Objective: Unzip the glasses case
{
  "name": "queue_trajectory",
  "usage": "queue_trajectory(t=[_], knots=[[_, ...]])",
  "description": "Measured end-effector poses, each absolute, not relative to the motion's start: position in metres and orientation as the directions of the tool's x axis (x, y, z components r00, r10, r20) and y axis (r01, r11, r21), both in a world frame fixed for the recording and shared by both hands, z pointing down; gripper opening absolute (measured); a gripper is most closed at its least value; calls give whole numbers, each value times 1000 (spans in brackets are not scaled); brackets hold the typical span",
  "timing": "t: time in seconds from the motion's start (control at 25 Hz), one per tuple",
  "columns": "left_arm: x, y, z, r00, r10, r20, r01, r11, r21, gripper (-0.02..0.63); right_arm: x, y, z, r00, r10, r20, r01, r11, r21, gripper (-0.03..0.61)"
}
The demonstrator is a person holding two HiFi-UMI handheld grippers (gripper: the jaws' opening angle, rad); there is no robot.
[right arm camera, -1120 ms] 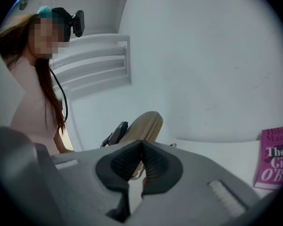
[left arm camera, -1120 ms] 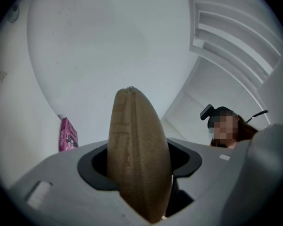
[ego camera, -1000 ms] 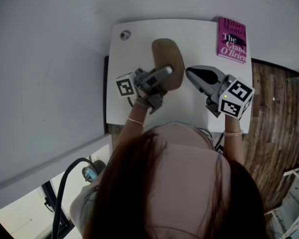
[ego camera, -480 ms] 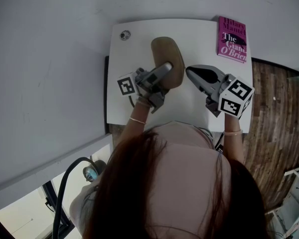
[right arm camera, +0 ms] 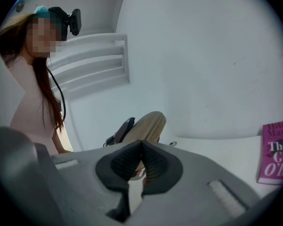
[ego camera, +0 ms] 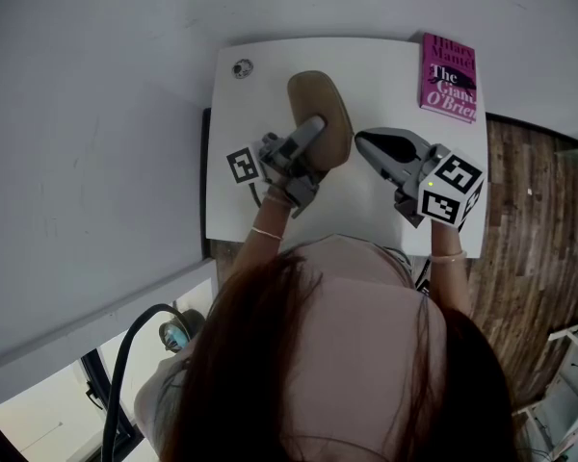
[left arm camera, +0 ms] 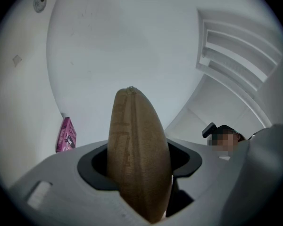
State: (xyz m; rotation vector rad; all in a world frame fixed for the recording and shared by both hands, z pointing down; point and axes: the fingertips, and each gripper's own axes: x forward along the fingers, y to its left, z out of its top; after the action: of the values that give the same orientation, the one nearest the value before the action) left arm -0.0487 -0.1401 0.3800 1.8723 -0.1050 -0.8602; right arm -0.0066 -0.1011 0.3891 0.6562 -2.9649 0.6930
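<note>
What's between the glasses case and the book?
Nothing: the head view shows only bare white table between the glasses case and the book.

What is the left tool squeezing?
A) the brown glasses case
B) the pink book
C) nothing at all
A: the left gripper view shows the brown glasses case clamped between the jaws of the left tool.
</note>
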Motion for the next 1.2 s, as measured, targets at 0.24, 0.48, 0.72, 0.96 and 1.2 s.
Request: queue_trajectory(t=[0.24,0.48,0.72,0.96,1.2], knots=[[-54,-144,382,716,-463,-522,318,-450,835,290,-11,-101,390,-911,-394,126,-409,811,-419,4],[-58,-150,385,685,-501,-529,337,-427,839,290,-12,-101,393,-909,-395,130,-412,807,-423,5],[-60,-155,388,667,-528,-526,338,-414,845,290,-12,-103,395,-907,-400,132,-416,801,-429,5],[-63,-161,388,640,-559,-527,347,-402,847,290,-14,-102,395,-909,-398,126,-411,798,-440,5],[-69,-168,387,601,-593,-536,371,-388,844,290,-17,-101,395,-912,-394,112,-400,796,-454,5]])
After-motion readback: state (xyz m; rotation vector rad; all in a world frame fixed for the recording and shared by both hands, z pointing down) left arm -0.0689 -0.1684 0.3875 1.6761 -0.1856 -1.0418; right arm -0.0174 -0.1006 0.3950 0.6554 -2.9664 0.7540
